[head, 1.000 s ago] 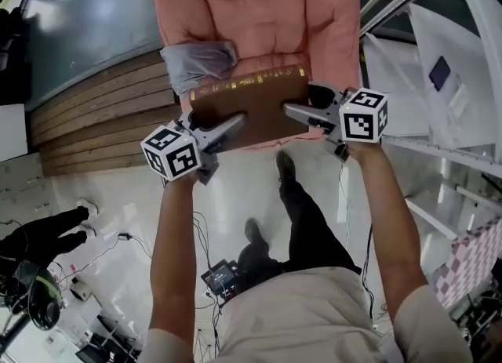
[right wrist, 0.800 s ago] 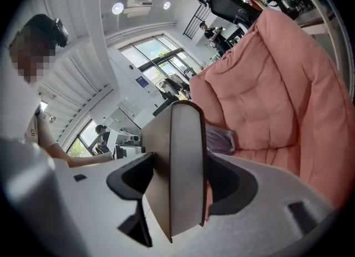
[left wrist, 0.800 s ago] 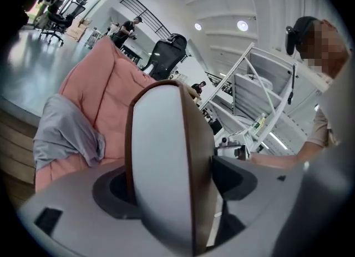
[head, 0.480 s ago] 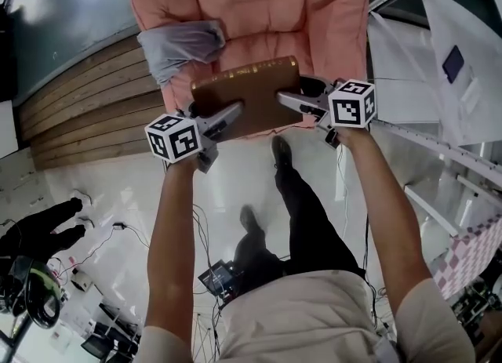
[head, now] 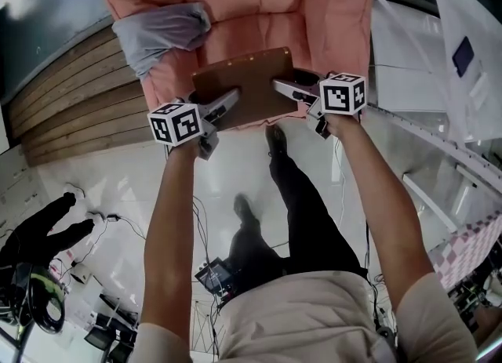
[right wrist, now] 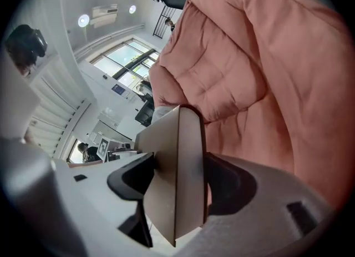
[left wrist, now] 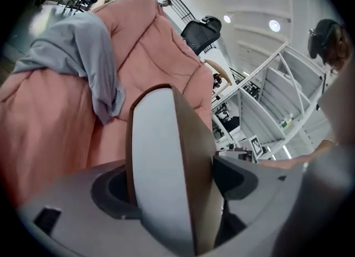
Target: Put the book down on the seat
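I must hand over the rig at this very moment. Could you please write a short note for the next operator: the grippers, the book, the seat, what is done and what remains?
Left gripper: shut on the book, at its left edge.
Right gripper: shut on its right edge.
Book: held roughly flat between both grippers, over the front of the pink seat. I cannot tell if it touches the cushion.
Grey cloth: on the chair, at the head view's left, apart from the book.
Done: book brought over the seat.
Left: lower it onto the seat, open both grippers, withdraw.
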`<state>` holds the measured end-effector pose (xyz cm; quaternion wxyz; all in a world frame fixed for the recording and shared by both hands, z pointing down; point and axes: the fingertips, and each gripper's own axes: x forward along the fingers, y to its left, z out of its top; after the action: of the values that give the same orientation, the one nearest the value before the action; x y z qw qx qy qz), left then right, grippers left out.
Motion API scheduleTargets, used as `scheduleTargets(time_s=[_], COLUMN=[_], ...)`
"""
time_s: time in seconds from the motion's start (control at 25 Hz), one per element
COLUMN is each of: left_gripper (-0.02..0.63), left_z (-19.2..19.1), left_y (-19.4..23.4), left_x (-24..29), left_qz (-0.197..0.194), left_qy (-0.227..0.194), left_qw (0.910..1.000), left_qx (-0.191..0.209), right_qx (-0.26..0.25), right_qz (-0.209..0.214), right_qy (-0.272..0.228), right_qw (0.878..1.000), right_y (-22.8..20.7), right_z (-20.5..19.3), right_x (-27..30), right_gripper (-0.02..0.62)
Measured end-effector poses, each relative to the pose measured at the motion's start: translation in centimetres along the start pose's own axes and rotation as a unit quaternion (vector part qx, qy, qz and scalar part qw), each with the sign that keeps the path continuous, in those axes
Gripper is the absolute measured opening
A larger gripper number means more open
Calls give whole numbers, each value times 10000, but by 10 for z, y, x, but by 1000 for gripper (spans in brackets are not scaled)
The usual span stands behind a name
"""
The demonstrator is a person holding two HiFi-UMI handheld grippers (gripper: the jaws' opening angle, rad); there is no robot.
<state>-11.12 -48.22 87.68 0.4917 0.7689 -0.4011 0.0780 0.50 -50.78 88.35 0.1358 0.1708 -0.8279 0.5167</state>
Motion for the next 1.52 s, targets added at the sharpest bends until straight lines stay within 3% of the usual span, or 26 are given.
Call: scheduleTargets(time_s=[0.56, 0.76, 0.88, 0.92, 0.96, 1.16, 1.2, 1.52], left_gripper=[394, 399, 402, 400, 400, 400, 400, 400], left_z=[-39, -60, -58, -56, -55, -62, -61, -44], left_y=[66, 78, 85, 86, 85, 88, 87, 73], left_x=[38, 47, 47, 47, 48, 46, 46, 30], left_qz=[763, 783, 907, 906, 865, 1107, 1169, 1067], left_qy=[332, 658, 526, 432, 355, 515, 553, 572], left_qw=[9963, 9942, 9942, 9947, 9954, 9925, 9916, 9926], left_qx=[-191, -347, -245, -209, -213, -25, 50, -14], right_qx=[559, 564, 634, 608, 563, 486, 468, 622], right_qz=[-233, -355, -480, -606, -765, -1081, -1102, -1125], right_qy=[224, 424, 419, 429, 461, 675, 693, 762], right_qw=[9979, 9969, 9960, 9954, 9944, 9907, 9904, 9888], right_y=[-70, -84, -93, -99, -105, -120, -121, -125], right_z=[-41, -54, -58, -59, -61, -75, -75, -76], right_x=[34, 42, 47, 47, 46, 41, 42, 48], right_gripper=[278, 278, 276, 271, 202, 166, 125, 161])
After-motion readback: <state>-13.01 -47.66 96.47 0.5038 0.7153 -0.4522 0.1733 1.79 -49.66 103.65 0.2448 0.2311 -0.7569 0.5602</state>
